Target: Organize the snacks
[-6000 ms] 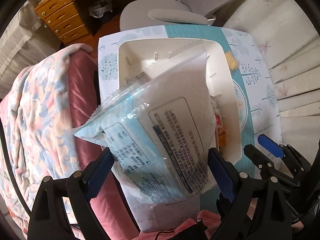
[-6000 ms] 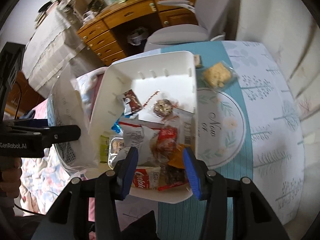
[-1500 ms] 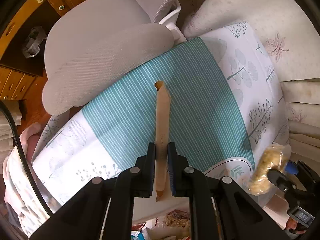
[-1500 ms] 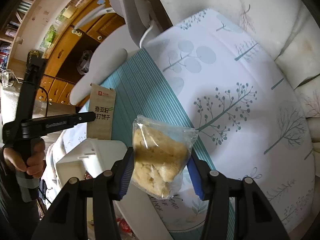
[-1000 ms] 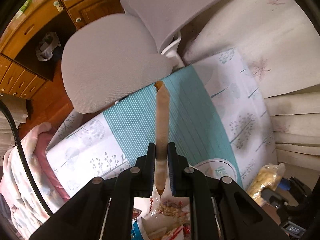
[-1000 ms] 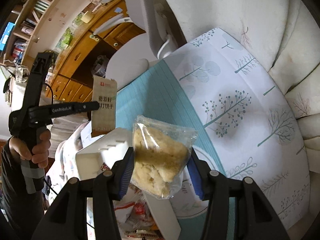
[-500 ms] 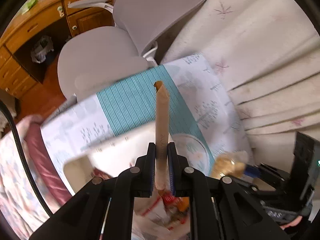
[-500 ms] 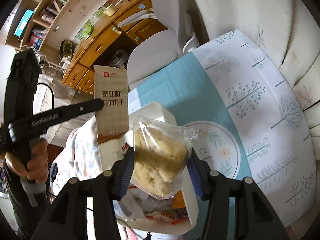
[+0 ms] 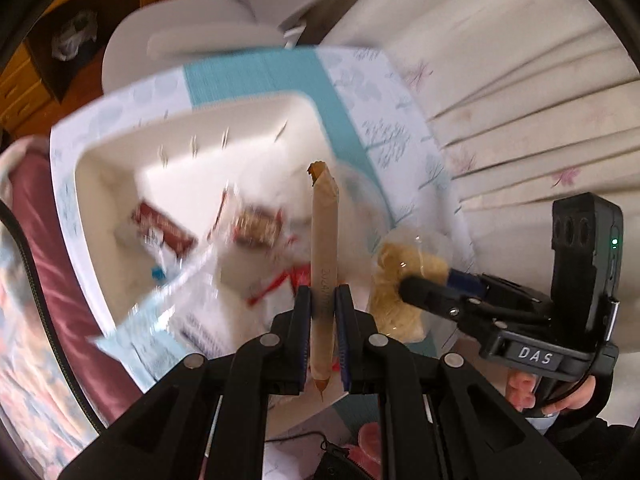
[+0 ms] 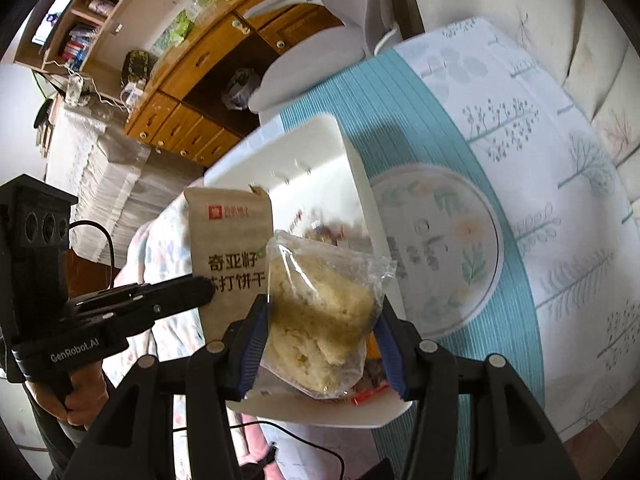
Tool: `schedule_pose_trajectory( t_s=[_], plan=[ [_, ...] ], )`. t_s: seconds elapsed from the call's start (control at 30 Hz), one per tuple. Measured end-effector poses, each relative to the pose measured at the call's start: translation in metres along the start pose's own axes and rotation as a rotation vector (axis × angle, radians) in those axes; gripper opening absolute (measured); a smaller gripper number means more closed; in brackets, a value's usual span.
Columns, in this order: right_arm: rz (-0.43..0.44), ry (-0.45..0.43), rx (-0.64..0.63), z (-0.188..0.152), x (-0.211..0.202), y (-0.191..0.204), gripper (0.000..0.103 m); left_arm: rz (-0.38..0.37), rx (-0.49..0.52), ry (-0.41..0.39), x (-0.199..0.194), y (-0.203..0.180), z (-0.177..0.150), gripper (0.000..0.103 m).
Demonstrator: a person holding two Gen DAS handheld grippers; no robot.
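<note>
My left gripper (image 9: 323, 304) is shut on a flat brown cracker packet (image 9: 325, 256), seen edge-on, held above the white bin (image 9: 104, 152). The right wrist view shows that brown packet (image 10: 230, 248) face-on with printed characters, and the left gripper (image 10: 200, 292) pinching it. My right gripper (image 10: 322, 316) is shut on a clear bag of pale yellow snack (image 10: 320, 316), also over the white bin (image 10: 352, 168). In the left wrist view the clear bag (image 9: 400, 276) hangs in the right gripper (image 9: 404, 288) just right of the brown packet. Several wrapped snacks (image 9: 256, 228) lie blurred in the bin.
The bin stands on a table with a teal-striped, tree-print cloth (image 10: 420, 100); a round floral plate (image 10: 452, 252) lies right of the bin. A grey office chair (image 9: 180, 44) and wooden desk (image 10: 200, 80) stand beyond. A quilted blanket (image 9: 24, 280) lies left, curtains (image 9: 520, 100) right.
Both grippers have swung back from the far table end to above the bin, each still holding its packet. The two packets now hang close together.
</note>
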State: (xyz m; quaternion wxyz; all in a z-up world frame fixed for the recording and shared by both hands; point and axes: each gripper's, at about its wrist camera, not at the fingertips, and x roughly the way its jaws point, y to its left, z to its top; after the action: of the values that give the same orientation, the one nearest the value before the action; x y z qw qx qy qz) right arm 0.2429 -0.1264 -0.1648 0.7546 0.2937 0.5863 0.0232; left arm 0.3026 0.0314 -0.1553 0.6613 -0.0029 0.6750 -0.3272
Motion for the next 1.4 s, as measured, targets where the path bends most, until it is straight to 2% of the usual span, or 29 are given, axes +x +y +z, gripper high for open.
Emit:
schedule_pose_trajectory(
  t_s=[0.17, 0.37, 0.57, 0.63, 0.7, 0.9, 0.93, 1.07, 1.13, 1.4],
  plan=[
    [0.003, 0.035, 0.019, -0.020, 0.017, -0.005, 0.053, 0.020, -0.022, 0.050, 0.019, 0.017, -0.018, 0.010],
    [0.008, 0.053, 0.027, -0.041, 0.023, -0.011, 0.054, 0.067, -0.031, 0.053, 0.024, 0.033, -0.027, 0.013],
    [0.010, 0.003, -0.009, -0.060, 0.004, -0.019, 0.067, 0.116, -0.010, 0.041, 0.026, 0.032, -0.042, 0.016],
    [0.005, -0.026, -0.022, -0.065, -0.006, -0.024, 0.068, 0.135, 0.003, 0.004, 0.022, 0.027, -0.049, 0.023],
    [-0.007, -0.053, -0.035, -0.068, -0.014, -0.027, 0.068, 0.156, 0.007, -0.053, 0.014, 0.022, -0.056, 0.025],
    [-0.050, -0.137, -0.106, -0.078, -0.038, -0.046, 0.068, 0.230, -0.049, -0.281, -0.010, 0.001, -0.088, 0.042],
    [-0.057, -0.143, -0.120, -0.079, -0.040, -0.048, 0.068, 0.243, -0.062, -0.312, -0.013, -0.003, -0.095, 0.047],
    [-0.061, -0.133, -0.211, -0.079, -0.053, -0.065, 0.069, 0.287, -0.143, -0.422, -0.022, -0.024, -0.122, 0.052],
    [-0.049, -0.114, -0.243, -0.080, -0.061, -0.072, 0.069, 0.302, -0.196, -0.459, -0.022, -0.037, -0.135, 0.059],
    [-0.018, -0.086, -0.420, -0.083, -0.097, -0.098, 0.073, 0.361, -0.402, -0.537, -0.002, -0.099, -0.184, 0.067]
  ],
)
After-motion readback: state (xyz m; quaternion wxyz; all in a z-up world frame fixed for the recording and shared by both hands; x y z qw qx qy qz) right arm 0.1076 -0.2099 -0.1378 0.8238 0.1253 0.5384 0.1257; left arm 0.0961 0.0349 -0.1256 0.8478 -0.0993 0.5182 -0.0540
